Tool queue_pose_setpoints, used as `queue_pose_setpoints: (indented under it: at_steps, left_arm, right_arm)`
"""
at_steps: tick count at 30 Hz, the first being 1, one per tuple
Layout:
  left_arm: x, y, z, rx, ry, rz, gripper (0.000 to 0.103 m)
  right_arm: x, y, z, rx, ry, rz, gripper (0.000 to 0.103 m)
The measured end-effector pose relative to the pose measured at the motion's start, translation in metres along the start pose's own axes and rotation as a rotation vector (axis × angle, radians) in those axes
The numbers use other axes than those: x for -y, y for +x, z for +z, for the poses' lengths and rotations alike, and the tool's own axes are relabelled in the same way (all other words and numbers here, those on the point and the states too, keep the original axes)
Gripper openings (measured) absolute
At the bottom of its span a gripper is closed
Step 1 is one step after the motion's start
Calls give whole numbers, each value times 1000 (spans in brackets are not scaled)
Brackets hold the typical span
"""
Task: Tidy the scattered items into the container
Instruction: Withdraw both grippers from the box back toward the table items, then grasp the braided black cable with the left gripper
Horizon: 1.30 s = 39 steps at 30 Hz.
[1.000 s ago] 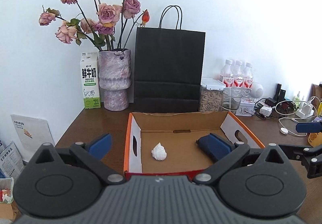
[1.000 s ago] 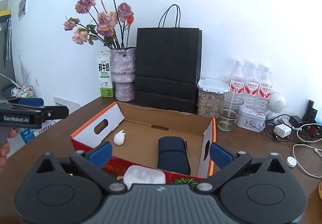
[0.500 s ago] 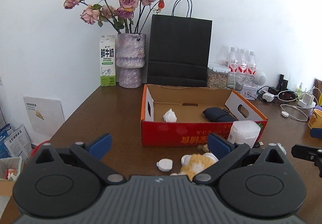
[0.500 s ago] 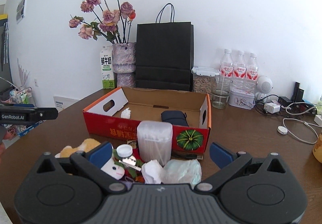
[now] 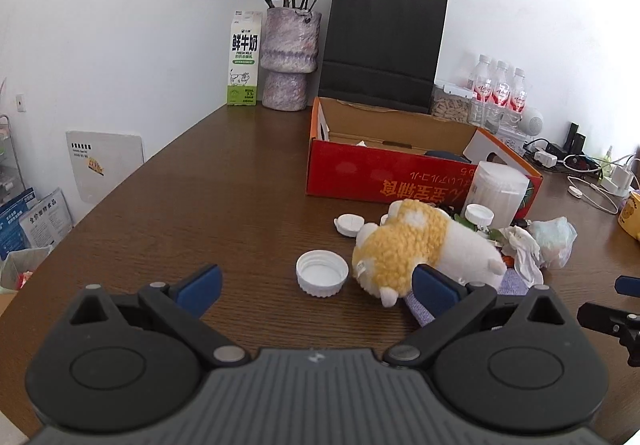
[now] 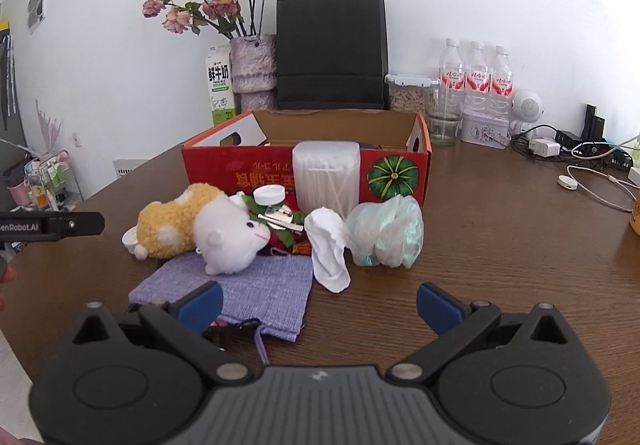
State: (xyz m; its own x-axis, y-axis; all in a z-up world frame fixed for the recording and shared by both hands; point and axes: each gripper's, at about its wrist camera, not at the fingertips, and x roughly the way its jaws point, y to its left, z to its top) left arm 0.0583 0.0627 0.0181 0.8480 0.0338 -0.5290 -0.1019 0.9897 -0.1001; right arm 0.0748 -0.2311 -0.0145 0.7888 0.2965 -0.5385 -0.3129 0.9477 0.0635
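While both the left gripper (image 5: 316, 287) and right gripper (image 6: 320, 303) hover with fingers spread and empty, a fluffy yellow-and-white plush toy (image 6: 200, 229) lies just beyond among clutter, with the red cardboard box (image 6: 240, 165) behind it.

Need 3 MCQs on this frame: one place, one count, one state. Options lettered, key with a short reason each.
1. Where is the plush toy?
A. inside the box
B. on the table before the box
C. beside the vase

2. How many water bottles stand by the wall?
A. two
B. three
C. five

3. State of the right gripper?
A. open, empty
B. shut on the white sock
C. shut on the pouch

Key: B, it lies outside the red box on the purple pouch; B, three red-labelled bottles; A, jaws apart with nothing between.
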Motion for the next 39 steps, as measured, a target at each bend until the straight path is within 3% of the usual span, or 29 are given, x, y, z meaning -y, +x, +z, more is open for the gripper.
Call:
queue_pose_setpoints:
  at_steps: [5,12,26,30,39]
  left_arm:
    - [0,-2,0,15,5,-8,103]
    - [6,4,-11,-34,24,-51,103]
    - [71,11,-38,-165,107,-217,103]
    - [84,21,-43,-207,89,-208,103]
    - [113,31,-45,-206,165,-91,103]
  right_arm:
    - [-9,3,1,-10,-15,7,103]
    - [-21,10,-2,-44,-36,26,103]
    - [8,-3,-18,-63,-15,2,103]
    - [21,-7,-21,-62,-21,2,103]
    - [39,-5,-25,-54,-26,36,103]
